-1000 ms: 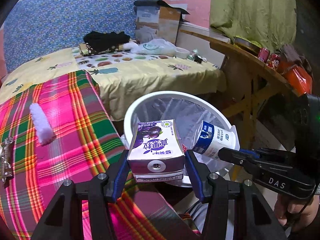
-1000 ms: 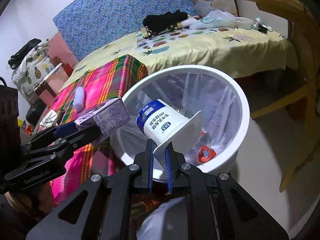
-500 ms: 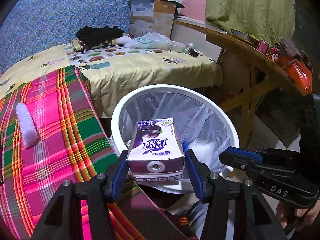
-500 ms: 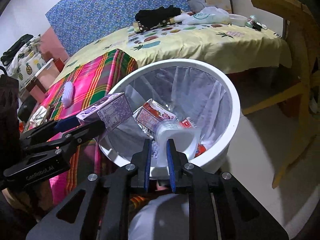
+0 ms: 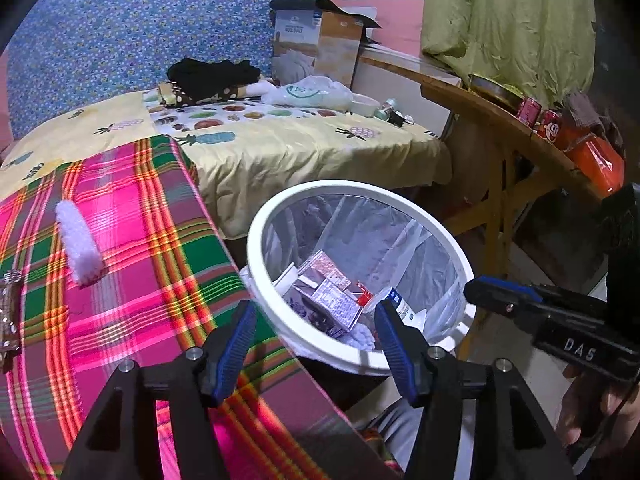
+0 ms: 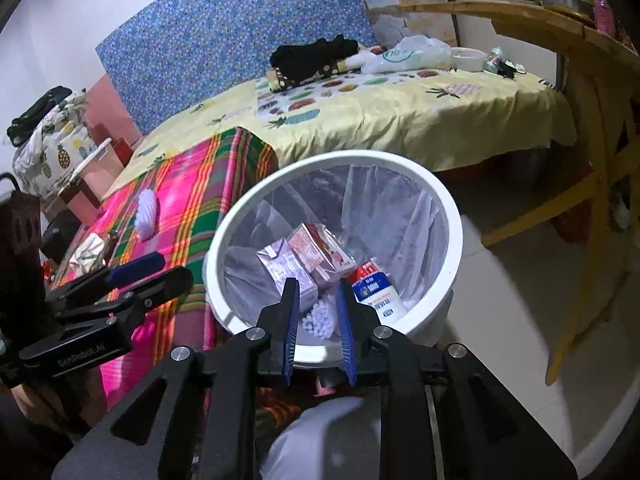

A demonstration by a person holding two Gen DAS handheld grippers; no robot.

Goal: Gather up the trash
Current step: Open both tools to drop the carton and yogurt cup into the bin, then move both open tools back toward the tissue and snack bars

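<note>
A white bin [image 5: 256,240] with a clear liner stands beside the bed. Inside lie a purple drink carton [image 5: 332,304], a pink carton [image 6: 316,252] and a white-and-blue yogurt cup [image 6: 376,292]. My left gripper [image 5: 314,312] hovers over the bin's near rim, its jaws opening wide with nothing between them. My right gripper [image 6: 316,286] hangs over the bin [image 6: 452,216] too; its jaws are opening, still narrow, and hold nothing. The purple carton [image 6: 284,264] rests just beyond its fingertips. Each gripper shows from the side in the other's view: left gripper [image 6: 172,268], right gripper [image 5: 480,290].
A pink-and-green plaid cloth [image 5: 120,280] covers the bed at left, with a white fluffy roll [image 5: 78,244] and a wrapper [image 5: 10,316] on it. Beyond is a yellow sheet [image 5: 300,152] with clothes and bags. A wooden table [image 5: 500,128] with red cans stands at right; tiled floor [image 6: 520,280] lies beside the bin.
The left gripper opened and the purple carton dropped into the bin. The right gripper let go of the yogurt cup, which now lies in the bin.
</note>
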